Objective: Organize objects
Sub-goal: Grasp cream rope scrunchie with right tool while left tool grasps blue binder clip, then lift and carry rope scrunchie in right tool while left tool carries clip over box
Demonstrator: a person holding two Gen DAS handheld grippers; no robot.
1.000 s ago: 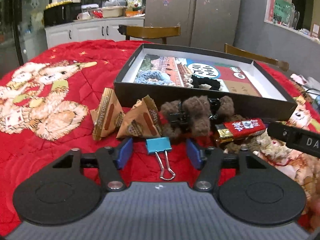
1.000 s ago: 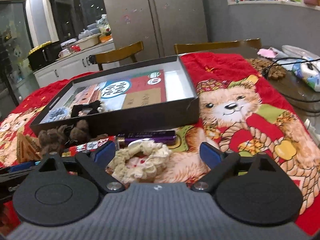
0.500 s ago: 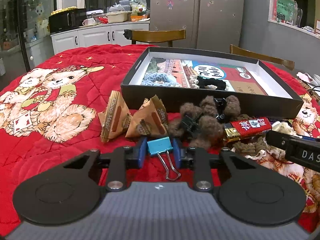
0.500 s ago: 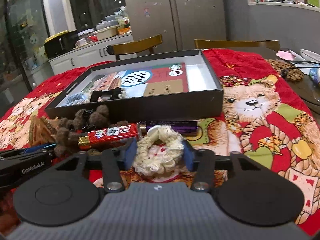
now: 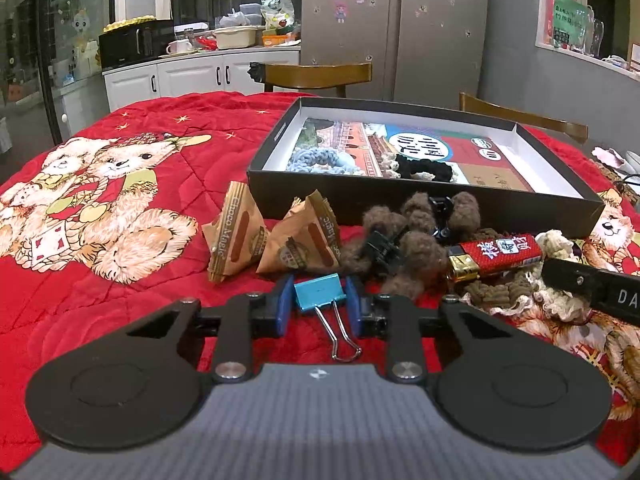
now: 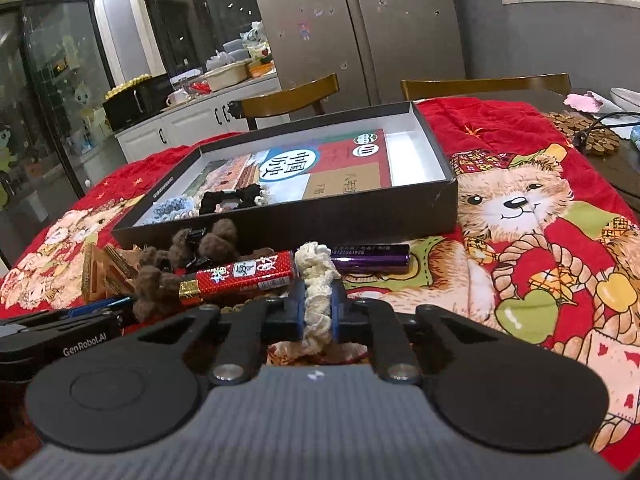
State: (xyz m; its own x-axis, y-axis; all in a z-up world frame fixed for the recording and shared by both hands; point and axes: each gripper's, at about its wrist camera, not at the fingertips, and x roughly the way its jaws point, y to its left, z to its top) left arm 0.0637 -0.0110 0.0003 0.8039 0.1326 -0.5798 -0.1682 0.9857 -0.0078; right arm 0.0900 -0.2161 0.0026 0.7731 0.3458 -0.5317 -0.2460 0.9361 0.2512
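My left gripper point(image 5: 320, 301) is shut on a blue binder clip point(image 5: 317, 294). The clip sits low over the red quilt with its wire handles pointing back toward me. My right gripper point(image 6: 318, 309) is just right of it. Its jaws are closing on a cream scrunchie point(image 6: 318, 270), which is squeezed narrow between the blue pads. Behind both stands an open black box point(image 5: 400, 208) on the quilt. A blue scrunchie point(image 5: 320, 160) and a black scrunchie point(image 5: 424, 170) lie inside it.
In front of the box lie two triangular snack packets point(image 5: 236, 240), fuzzy brown hair clips point(image 5: 416, 236), a red wrapped bar point(image 5: 496, 252) and a purple bar point(image 6: 370, 263). Wooden chairs point(image 5: 316, 74) stand beyond the table. A cord and a mat point(image 6: 588, 136) lie at the far right.
Both grippers went from open to shut. The left closed on the binder clip. The right closed on the cream scrunchie and squeezed it narrow. Neither hand moved.
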